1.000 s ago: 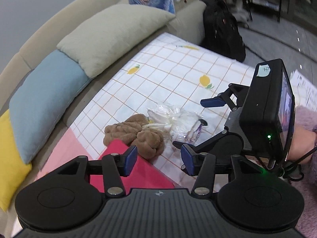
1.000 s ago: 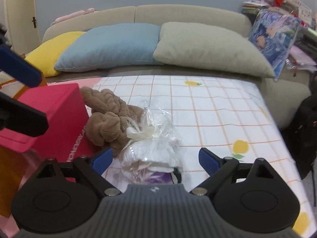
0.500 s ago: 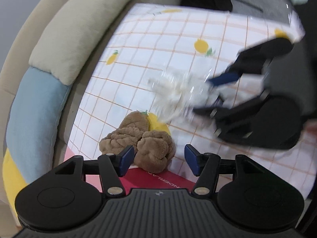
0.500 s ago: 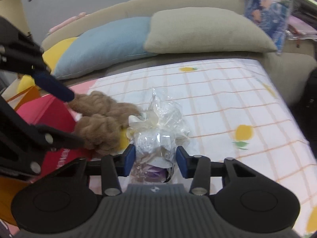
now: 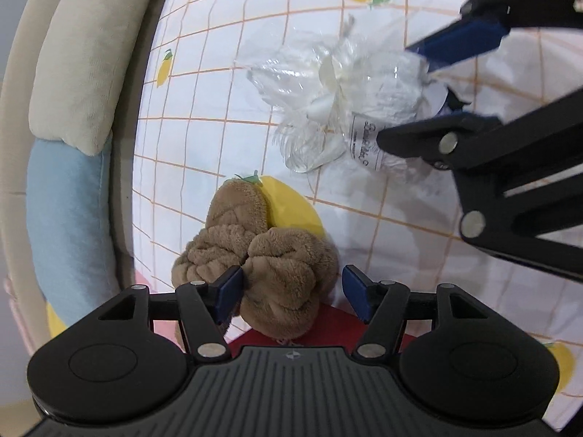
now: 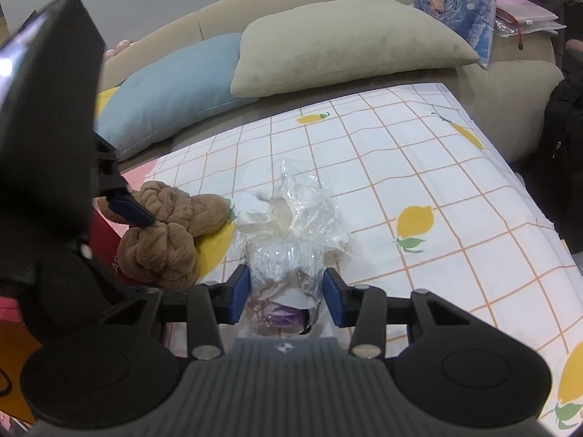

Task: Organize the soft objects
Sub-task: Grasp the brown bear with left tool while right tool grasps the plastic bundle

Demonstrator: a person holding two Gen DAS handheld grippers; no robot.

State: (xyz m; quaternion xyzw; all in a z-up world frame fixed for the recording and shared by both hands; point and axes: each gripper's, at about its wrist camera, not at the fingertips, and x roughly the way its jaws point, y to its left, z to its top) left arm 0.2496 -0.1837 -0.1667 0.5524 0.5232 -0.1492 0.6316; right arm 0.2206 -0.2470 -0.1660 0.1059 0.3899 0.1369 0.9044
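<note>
On the lemon-print sheet (image 6: 419,167) in front of the sofa sat the two soft things: a knotted brown plush (image 5: 266,255) with its near end up on a red box (image 5: 339,327), and just beside it a white bundle in crinkly cellophane (image 6: 291,244). The right gripper (image 6: 286,294) was clamped on the bundle's lower body, which looked like the smart spot, since the wrap seemed slippery and the tied top flimsy. The left gripper (image 5: 291,293) hung over the plush, jaws apart, nothing pinched yet. The plush looked light and squishy, so I'd grab a fat knot. Blue and beige cushions (image 6: 339,43) lay behind.
</note>
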